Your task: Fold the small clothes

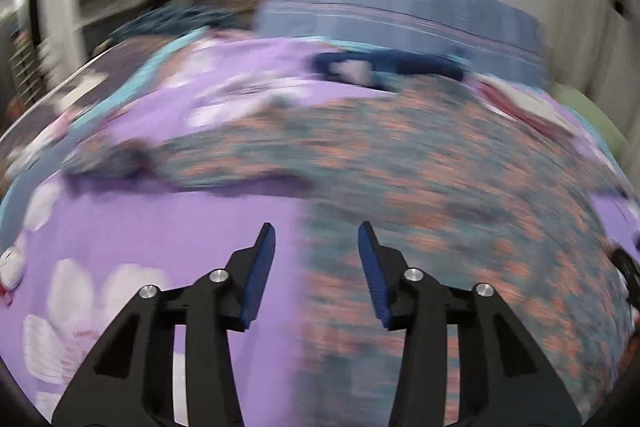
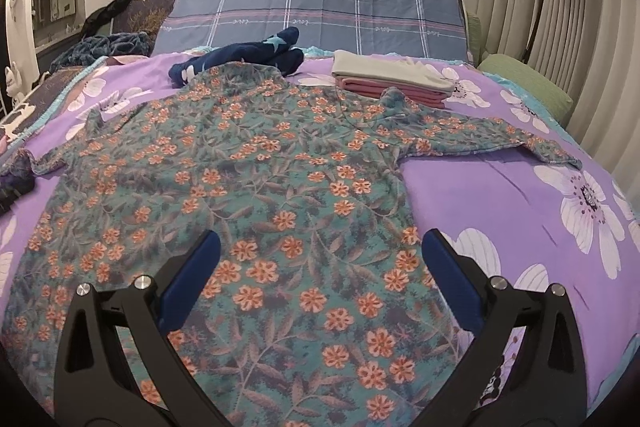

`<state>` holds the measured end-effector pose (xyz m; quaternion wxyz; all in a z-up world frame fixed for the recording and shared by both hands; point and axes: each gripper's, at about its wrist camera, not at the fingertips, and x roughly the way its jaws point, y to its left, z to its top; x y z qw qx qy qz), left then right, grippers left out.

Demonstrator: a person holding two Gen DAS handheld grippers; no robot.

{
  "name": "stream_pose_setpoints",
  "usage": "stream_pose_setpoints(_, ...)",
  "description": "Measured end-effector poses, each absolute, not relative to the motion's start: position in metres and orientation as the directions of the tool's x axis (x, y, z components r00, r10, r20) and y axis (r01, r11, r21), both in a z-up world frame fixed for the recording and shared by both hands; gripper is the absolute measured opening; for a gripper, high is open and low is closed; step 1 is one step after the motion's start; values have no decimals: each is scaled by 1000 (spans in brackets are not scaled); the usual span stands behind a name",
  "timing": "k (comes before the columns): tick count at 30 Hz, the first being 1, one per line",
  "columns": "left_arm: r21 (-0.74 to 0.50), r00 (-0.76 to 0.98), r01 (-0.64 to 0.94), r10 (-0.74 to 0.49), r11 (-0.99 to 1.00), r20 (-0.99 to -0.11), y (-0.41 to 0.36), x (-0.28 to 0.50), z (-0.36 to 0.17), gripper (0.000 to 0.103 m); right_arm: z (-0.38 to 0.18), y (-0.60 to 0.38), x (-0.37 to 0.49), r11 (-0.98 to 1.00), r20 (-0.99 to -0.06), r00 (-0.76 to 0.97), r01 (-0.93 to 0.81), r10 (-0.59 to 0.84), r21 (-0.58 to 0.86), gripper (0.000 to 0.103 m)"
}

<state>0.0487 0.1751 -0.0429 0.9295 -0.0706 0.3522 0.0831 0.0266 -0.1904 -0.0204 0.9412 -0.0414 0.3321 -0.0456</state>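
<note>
Right wrist view: floral shirt [image 2: 256, 187] lies spread flat on the bed's purple flowered cover [image 2: 500, 195], sleeves out to both sides. Right tongs [image 2: 320, 247] stand wide open above its lower part, nothing between them. Beyond the collar, a dark blue garment [image 2: 248, 55]; just beside the far shoulder, a folded stack [image 2: 394, 81], pale piece on pink. Left wrist view, heavily blurred: left tongs [image 1: 316, 239] part-open and empty, over the shirt's side edge [image 1: 440, 187] where it meets the cover [image 1: 160, 235].
</note>
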Motion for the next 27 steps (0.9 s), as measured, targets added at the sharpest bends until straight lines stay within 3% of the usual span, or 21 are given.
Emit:
stream_pose_setpoints(4, -249, 709, -404, 130, 880, -693, 287, 52, -50, 40, -25, -188, 37, 988, -635, 760, 63, -139, -141, 101)
stream_pose_setpoints(8, -372, 703, -505, 121, 779, -701, 371, 66, -61, 40, -32, -182, 48, 983, -651, 743, 56, -157, -173, 101)
stream_pose_setpoints(11, -493, 706, -583, 104, 646, -700, 423, 81, -75, 46, -34, -176, 54, 981, -655, 737, 52, -163, -186, 101)
stream_pose_setpoints(19, -600, 696, -674, 98, 430, -711, 483, 108, -106, 47, -33, -166, 67, 975, -652, 736, 46, -182, -219, 101)
stream_pose_setpoints(20, -608, 699, -677, 104, 414, -708, 485, 107, -108, 39, -33, -166, 68, 975, -653, 735, 48, -182, -217, 101)
stream_pose_setpoints(21, -617, 704, -679, 115, 398, -701, 489, 107, -108, 20, -33, -166, 70, 975, -655, 733, 49, -181, -215, 101)
stream_pose_setpoints(23, -629, 717, -671, 125, 394, -686, 494, 108, -107, 3, -34, -166, 71, 976, -659, 731, 45, -177, -212, 101)
stream_pose_setpoints(27, -604, 763, -590, 125, 535, -634, 465, 123, -66, 2, -35, -169, 73, 977, -662, 730, 40, -170, -207, 101)
